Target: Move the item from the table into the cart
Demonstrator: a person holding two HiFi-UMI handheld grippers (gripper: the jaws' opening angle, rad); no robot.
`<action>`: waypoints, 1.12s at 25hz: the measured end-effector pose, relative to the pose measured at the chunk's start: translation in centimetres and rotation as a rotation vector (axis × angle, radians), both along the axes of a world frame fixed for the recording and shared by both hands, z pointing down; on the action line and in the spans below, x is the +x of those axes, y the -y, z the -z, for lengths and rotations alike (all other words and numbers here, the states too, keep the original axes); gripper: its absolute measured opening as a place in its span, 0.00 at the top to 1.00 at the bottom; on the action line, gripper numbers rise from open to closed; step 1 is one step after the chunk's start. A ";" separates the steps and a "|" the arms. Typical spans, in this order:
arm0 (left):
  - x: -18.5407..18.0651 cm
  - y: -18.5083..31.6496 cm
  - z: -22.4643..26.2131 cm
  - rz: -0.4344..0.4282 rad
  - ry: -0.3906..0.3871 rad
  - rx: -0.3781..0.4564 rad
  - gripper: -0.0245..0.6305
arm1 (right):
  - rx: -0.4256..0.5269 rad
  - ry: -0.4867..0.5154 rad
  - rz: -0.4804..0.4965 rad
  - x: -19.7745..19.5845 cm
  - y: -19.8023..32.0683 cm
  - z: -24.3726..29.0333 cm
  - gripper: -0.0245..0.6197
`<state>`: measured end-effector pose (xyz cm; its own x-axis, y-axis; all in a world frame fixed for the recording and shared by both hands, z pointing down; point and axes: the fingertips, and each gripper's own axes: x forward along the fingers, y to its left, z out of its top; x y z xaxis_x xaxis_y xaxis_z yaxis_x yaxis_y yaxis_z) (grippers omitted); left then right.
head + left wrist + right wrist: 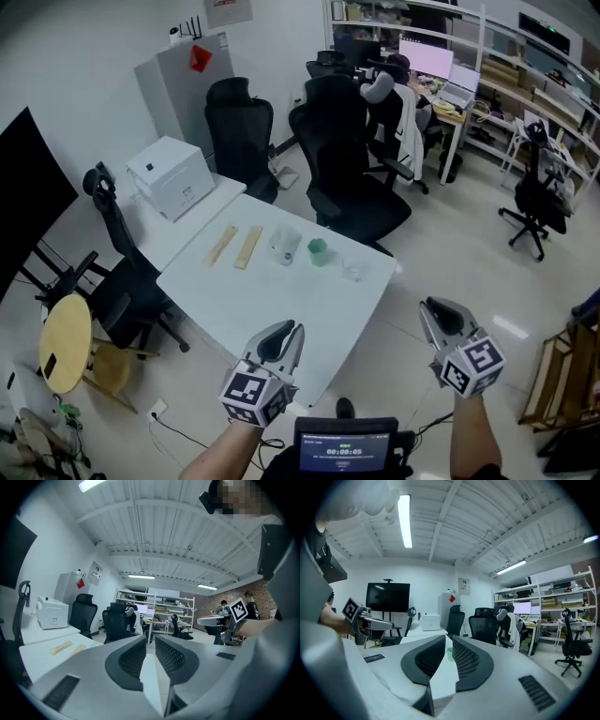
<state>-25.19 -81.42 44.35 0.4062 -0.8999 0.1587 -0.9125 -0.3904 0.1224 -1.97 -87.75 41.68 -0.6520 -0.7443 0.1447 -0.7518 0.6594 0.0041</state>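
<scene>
On the white table (272, 314) lie two flat wooden pieces (223, 246) (249, 247), a pale clear item (285, 247), a small green cup (319, 251) and a small clear thing (353, 272). My left gripper (286, 330) hovers over the table's near edge, well short of them; its jaws stand apart with nothing between them (150, 639). My right gripper (433, 309) hangs over the floor to the right of the table. Its jaws are parted by a narrow gap (448, 638) and are also empty. The green cup (449, 652) shows far off through that gap.
A white box (171, 176) sits on the adjoining table at the left. Black office chairs (352, 178) stand behind the table and another (117, 253) at its left. A wooden shelved frame (562, 375) stands at the right edge. People work at desks at the back.
</scene>
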 end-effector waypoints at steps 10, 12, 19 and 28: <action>-2.5 15.4 -2.9 0.123 -0.023 -0.111 0.85 | -0.084 -0.161 0.203 -6.4 18.7 -4.1 0.78; -4.5 17.8 -3.7 0.147 -0.021 -0.121 0.85 | -0.122 -0.209 0.244 -8.9 21.2 -6.0 0.78; -10.7 24.7 -9.3 0.138 -0.035 -0.245 0.85 | -0.276 -0.415 0.295 -15.7 28.1 -13.9 0.70; -11.8 31.5 -20.0 0.087 0.006 -0.475 0.84 | -0.463 -0.726 0.422 -19.5 33.6 -27.0 0.70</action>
<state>-36.97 -112.91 64.37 0.3302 -0.7583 0.5621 -0.9406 -0.2143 0.2635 -21.49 -121.36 68.69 -0.4885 -0.2361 0.8400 -0.3684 0.9285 0.0467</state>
